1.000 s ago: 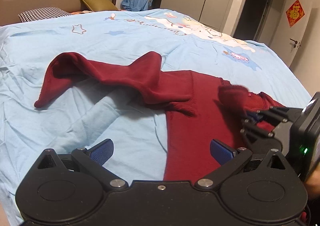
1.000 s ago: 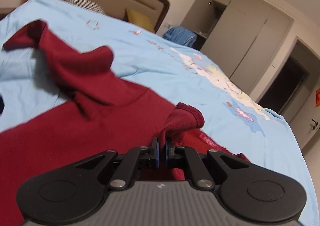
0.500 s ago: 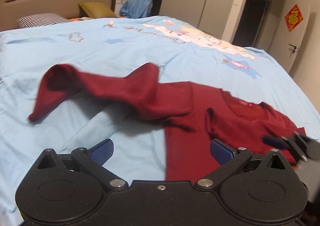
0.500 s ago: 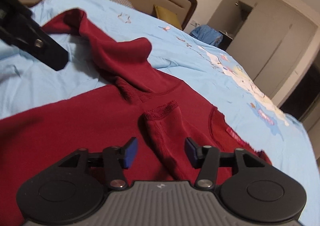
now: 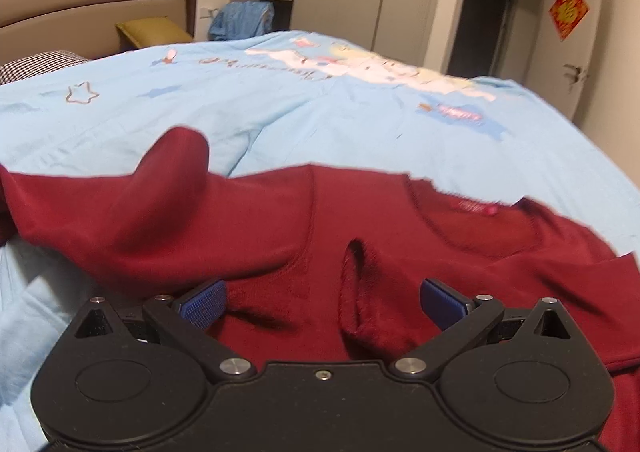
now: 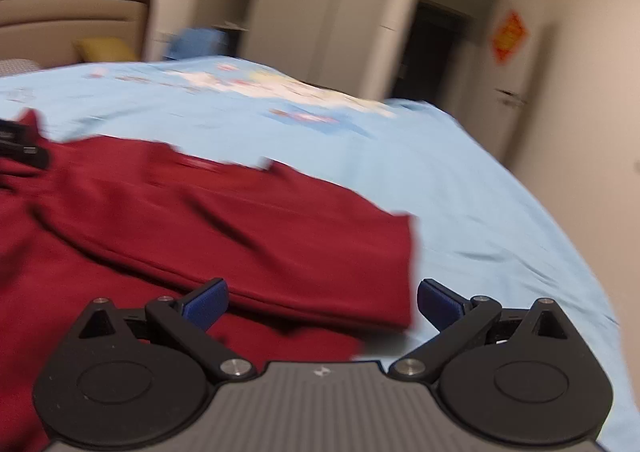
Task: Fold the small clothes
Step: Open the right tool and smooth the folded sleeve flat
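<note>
From the left wrist view, the left gripper (image 5: 322, 298) is spread wide and holds nothing. The red top (image 5: 400, 236) lies on the blue bed sheet (image 5: 320, 112) right in front of it. One sleeve (image 5: 160, 204) stretches off to the left, and a sleeve cuff (image 5: 364, 292) sits between the blue fingertips (image 5: 204, 302).

From the right wrist view, which is blurry, the right gripper (image 6: 322, 298) is also spread wide and holds nothing. The red top (image 6: 200, 220) lies under it, with its edge near the right fingertip.

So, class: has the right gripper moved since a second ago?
Yes. The right gripper, then shut on a sleeve cuff, is now open and has swung rightward: the headboard has slid to the view's left edge, and the sweater hem lies between its fingers.
</note>
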`<action>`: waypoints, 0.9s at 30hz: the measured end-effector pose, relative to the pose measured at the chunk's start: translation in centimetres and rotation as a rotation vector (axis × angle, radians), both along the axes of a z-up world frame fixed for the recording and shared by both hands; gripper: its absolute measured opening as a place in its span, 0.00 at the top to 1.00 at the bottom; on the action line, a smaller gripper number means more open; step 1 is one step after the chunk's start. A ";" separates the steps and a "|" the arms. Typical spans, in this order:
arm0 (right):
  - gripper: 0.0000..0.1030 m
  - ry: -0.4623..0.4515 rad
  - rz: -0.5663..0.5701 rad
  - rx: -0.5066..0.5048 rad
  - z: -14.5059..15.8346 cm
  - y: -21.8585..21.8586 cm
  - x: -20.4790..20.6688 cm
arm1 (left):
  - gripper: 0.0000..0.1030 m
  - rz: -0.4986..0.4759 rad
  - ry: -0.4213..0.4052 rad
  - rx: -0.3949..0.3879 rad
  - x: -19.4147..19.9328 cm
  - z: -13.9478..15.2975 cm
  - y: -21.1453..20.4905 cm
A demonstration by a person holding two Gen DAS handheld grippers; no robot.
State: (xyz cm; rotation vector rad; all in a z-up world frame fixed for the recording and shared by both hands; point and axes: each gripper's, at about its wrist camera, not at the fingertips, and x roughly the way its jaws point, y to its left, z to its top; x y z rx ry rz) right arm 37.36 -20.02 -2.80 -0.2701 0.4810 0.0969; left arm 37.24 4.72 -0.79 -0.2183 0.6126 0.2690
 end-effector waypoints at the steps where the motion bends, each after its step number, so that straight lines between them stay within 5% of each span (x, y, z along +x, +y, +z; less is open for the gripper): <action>1: 0.00 0.012 -0.061 -0.010 -0.3 -1.1 0.3 | 0.01 0.011 0.014 0.012 0.0 -0.4 -0.1; 7: 0.00 0.030 -0.191 -0.007 -2.0 -4.3 1.6 | 0.01 0.022 0.042 0.085 -0.9 -2.4 -0.5; 16: 0.00 -0.090 -0.363 -0.001 -2.5 -4.9 2.2 | 0.00 0.023 -0.007 0.076 -1.4 -3.6 -0.2; 27: 0.00 -0.027 -0.334 0.053 -2.4 -5.9 1.2 | 0.01 -0.020 -0.015 0.020 -3.2 -1.8 1.2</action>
